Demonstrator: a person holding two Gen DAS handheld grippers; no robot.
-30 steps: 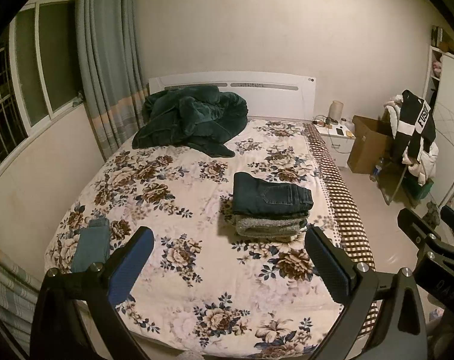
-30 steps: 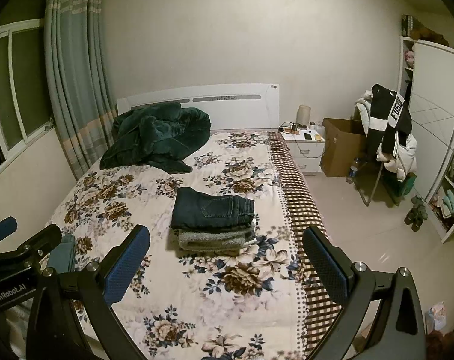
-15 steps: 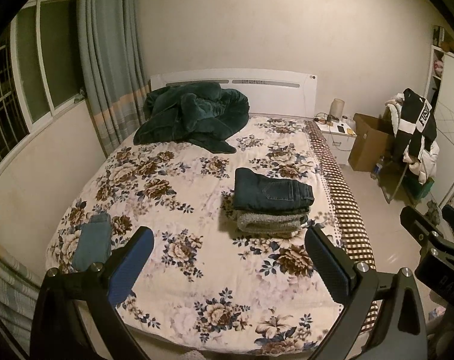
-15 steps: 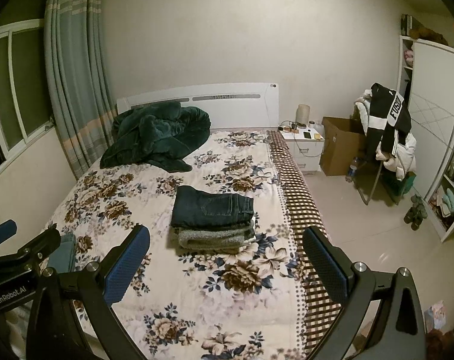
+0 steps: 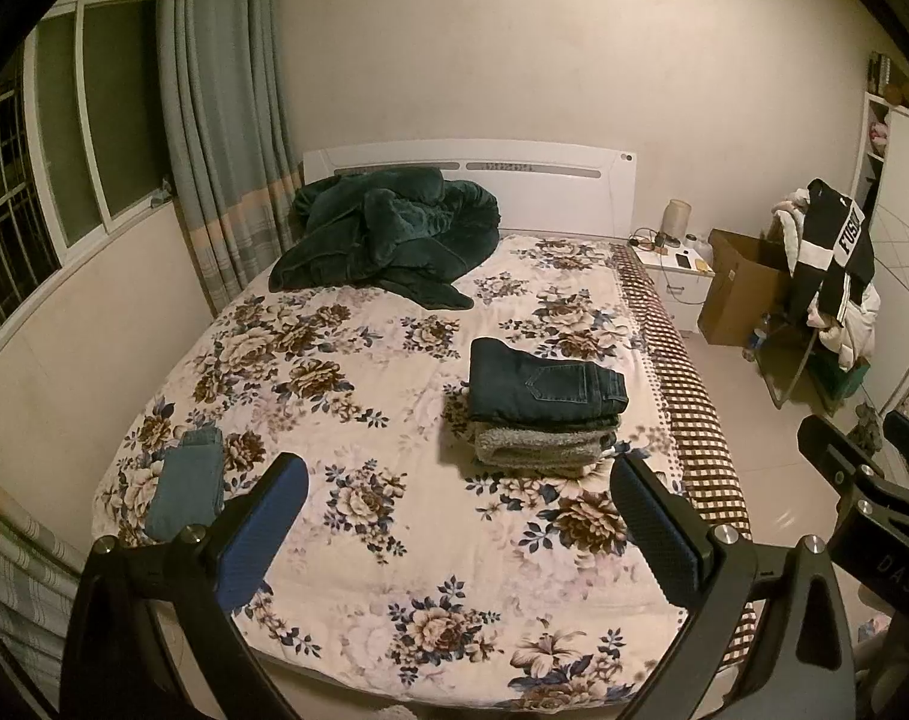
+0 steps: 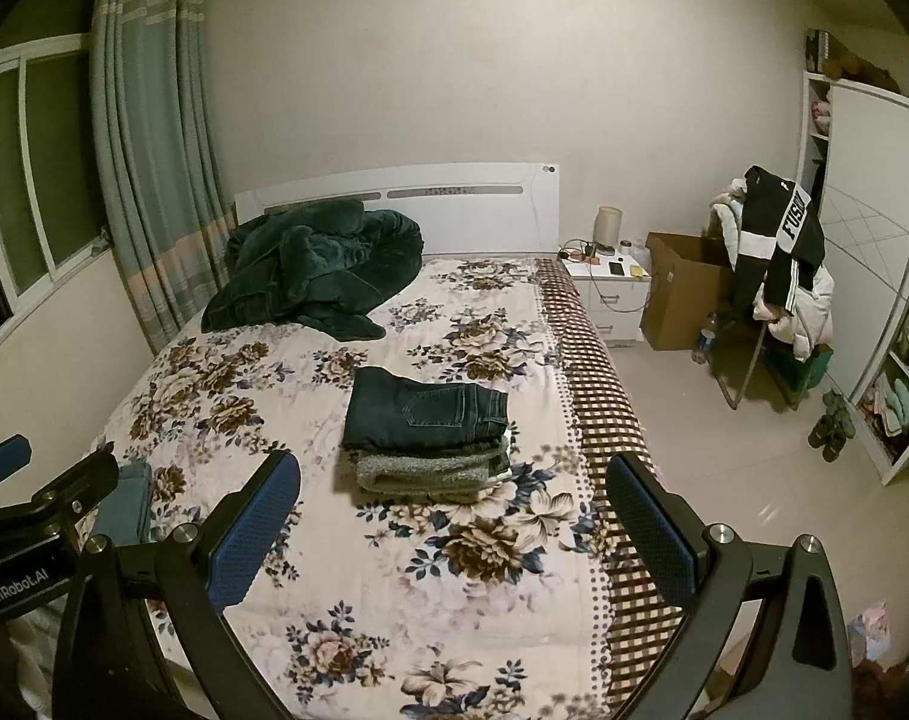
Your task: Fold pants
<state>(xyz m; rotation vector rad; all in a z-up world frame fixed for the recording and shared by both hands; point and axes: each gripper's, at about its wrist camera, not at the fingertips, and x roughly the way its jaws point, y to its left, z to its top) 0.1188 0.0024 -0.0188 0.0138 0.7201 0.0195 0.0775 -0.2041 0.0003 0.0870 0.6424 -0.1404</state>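
Left wrist view, both hand-held grippers wide, empty, above floral bed (image 5: 394, 570), folded pants stack (image 5: 544, 408), green blanket (image 5: 388, 234) beyond.

Not much to read here. The left hand-held gripper (image 6: 10, 546) has "GenRobot.AI" in white on its black body. The right hand-held gripper (image 5: 868, 516) shows "DAS", then it's cut off. The black jacket (image 6: 781, 240) on the chair has "FUSIO", rest is hidden.

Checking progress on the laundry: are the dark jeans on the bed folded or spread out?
Folded: the dark jeans form a compact rectangle stacked on gray pants.
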